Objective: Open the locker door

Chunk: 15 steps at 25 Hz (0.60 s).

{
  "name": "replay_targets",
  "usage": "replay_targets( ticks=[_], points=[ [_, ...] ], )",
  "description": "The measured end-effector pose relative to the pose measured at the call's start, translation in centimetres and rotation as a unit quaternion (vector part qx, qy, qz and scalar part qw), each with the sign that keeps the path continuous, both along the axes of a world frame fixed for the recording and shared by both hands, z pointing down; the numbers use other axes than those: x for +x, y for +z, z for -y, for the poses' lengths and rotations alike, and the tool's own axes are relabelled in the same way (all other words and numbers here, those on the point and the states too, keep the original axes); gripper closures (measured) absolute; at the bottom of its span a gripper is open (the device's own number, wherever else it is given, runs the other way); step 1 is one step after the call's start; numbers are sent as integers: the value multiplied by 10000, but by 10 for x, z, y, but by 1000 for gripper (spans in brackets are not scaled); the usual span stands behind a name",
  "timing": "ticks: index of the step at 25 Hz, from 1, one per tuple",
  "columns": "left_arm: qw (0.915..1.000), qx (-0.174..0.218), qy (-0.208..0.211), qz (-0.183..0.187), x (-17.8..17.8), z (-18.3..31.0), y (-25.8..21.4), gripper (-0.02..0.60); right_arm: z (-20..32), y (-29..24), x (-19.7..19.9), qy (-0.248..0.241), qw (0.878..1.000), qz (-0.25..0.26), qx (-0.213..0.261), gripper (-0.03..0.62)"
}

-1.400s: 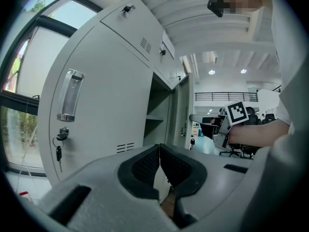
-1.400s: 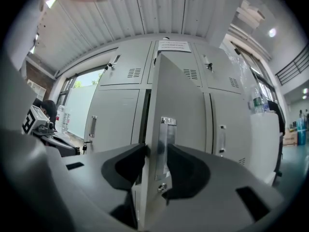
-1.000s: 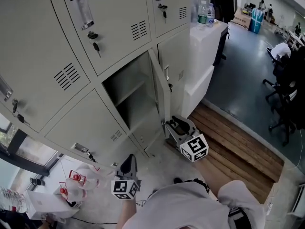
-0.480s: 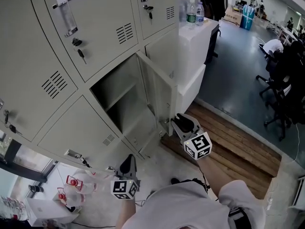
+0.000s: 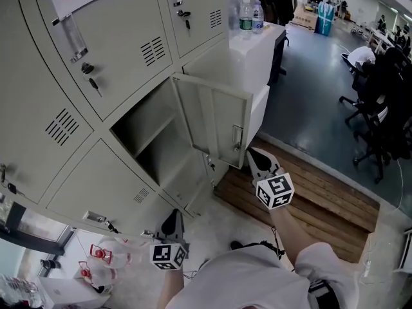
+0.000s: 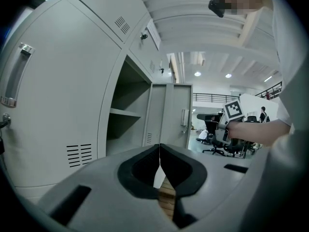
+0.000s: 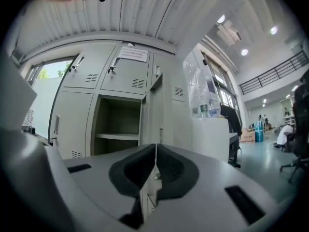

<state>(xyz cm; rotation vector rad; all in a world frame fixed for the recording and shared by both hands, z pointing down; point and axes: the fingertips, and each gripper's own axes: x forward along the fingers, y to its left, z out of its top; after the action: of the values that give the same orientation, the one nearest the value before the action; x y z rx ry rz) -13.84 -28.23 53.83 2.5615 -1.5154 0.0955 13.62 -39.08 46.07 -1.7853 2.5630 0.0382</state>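
Standing wide, locker door (image 5: 215,124), free edge just beside shut right tool (image 5: 255,153).

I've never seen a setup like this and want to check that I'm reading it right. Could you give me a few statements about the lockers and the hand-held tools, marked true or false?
The locker door stands open. True.
Boxes fill the space behind that door. False: only a bare shelf shows there.
Bottles stand on the white cabinet beside the lockers. True.
The left tool grips a key. False: its jaws are together with nothing between them.
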Motion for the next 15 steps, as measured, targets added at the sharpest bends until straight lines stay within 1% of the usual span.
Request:
replay_targets(
  ticks=[7, 11, 15],
  points=[
    [10000, 20, -85, 26, -4, -2, -2, 572, -7, 7, -11, -132, 9999, -73, 1, 577],
    [9998, 71, -188, 44, -10, -4, -5, 572, -13, 8, -28, -378, 9992, -63, 104, 577],
    [9995, 75, -313, 64, -19, -7, -4, 572, -16, 13, -51, -672, 9975, -199, 70, 577]
  ],
)
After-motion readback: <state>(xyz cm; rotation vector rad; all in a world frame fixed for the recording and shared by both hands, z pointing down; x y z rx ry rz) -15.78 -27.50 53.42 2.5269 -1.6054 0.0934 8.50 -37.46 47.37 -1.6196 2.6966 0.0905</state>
